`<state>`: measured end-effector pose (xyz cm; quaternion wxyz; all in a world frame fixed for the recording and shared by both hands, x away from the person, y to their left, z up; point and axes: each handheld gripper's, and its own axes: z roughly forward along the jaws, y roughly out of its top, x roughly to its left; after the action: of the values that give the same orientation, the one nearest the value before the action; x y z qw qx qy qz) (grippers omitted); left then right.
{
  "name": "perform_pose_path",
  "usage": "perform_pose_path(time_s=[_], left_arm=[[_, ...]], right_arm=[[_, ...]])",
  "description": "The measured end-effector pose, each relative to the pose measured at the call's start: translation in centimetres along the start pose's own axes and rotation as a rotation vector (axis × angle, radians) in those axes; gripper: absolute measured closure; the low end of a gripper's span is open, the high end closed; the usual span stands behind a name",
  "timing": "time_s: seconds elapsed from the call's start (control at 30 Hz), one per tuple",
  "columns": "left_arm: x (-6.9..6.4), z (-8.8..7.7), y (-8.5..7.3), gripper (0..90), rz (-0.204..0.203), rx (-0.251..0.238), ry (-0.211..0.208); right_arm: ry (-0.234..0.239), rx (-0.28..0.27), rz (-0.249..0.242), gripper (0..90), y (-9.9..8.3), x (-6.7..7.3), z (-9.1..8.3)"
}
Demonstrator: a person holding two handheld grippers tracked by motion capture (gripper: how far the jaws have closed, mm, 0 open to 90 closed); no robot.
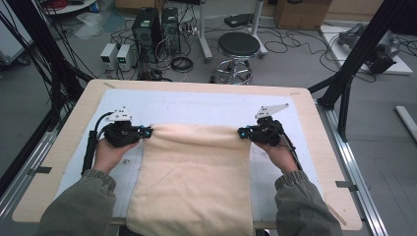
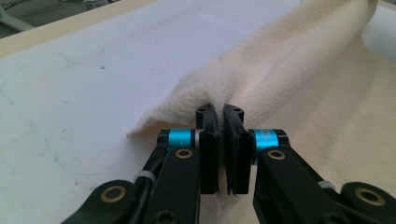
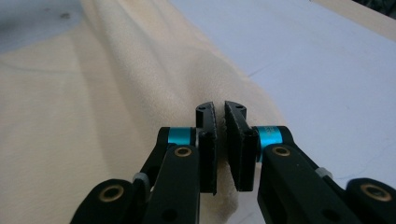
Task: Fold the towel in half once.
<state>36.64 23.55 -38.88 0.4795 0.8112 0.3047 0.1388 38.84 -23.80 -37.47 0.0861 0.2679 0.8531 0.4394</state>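
Tongs (image 3: 220,112) pinch the cream towel's (image 3: 93,116) edge

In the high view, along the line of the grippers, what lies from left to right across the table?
Bare wooden table edge → left gripper → cream towel → right gripper → white mat.

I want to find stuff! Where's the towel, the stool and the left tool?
towel (image 1: 194,177), high view, middle of the cloth.
stool (image 1: 238,44), high view, black seat.
left tool (image 1: 147,132), high view, tips pinching the towel's corner.

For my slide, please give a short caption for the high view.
Left claw and right claw each pinch a far corner of the cream towel.
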Motion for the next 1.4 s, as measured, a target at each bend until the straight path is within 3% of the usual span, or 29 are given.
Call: perform_pose_path(time_s=[0.2,0.27,0.3,0.5,0.67,0.73,0.8,0.9,1.1,1.23,1.4], left_arm=[[-2.0,-2.1,-1.4,85.0,0.049,-0.004,-0.019],[-2.7,-2.5,-1.8,85.0,0.068,0.001,-0.021],[-3.0,-2.6,-2.0,84.9,0.074,0.000,-0.022],[-4.7,-3.9,-3.7,84.8,0.078,-0.018,-0.037],[-6.4,-4.7,-4.9,82.6,0.103,-0.002,-0.049],[-6.8,-5.0,-5.4,77.6,0.109,0.015,-0.049],[-6.9,-5.1,-5.7,68.0,0.096,0.033,-0.050],[-6.6,-5.1,-5.5,63.1,0.086,0.025,-0.042],[-5.2,-3.3,-4.6,56.7,0.068,0.013,-0.023],[-3.9,-1.6,-4.4,54.2,0.022,0.022,-0.006],[-2.6,0.0,-4.9,50.4,-0.001,0.071,0.032]], right_arm=[[0.041,-0.023,-0.055,83.3,-0.6,3.2,-2.0],[0.063,0.010,-0.060,83.2,-0.8,4.2,-2.4],[0.059,-0.001,-0.080,83.2,-1.0,4.7,-2.5],[0.086,-0.013,-0.075,83.2,-2.7,6.9,-3.2],[0.099,-0.011,-0.064,82.9,-4.5,8.2,-3.3],[0.109,-0.007,-0.058,77.1,-5.2,8.5,-3.2],[0.107,0.000,-0.045,68.9,-5.9,8.5,-3.1],[0.102,-0.035,-0.017,60.8,-6.3,8.0,-3.2],[0.038,-0.031,-0.003,56.0,-6.0,6.6,-2.5],[0.015,-0.020,0.001,53.7,-5.9,5.5,-1.0],[-0.003,0.033,0.035,52.5,-6.3,3.9,1.1]])
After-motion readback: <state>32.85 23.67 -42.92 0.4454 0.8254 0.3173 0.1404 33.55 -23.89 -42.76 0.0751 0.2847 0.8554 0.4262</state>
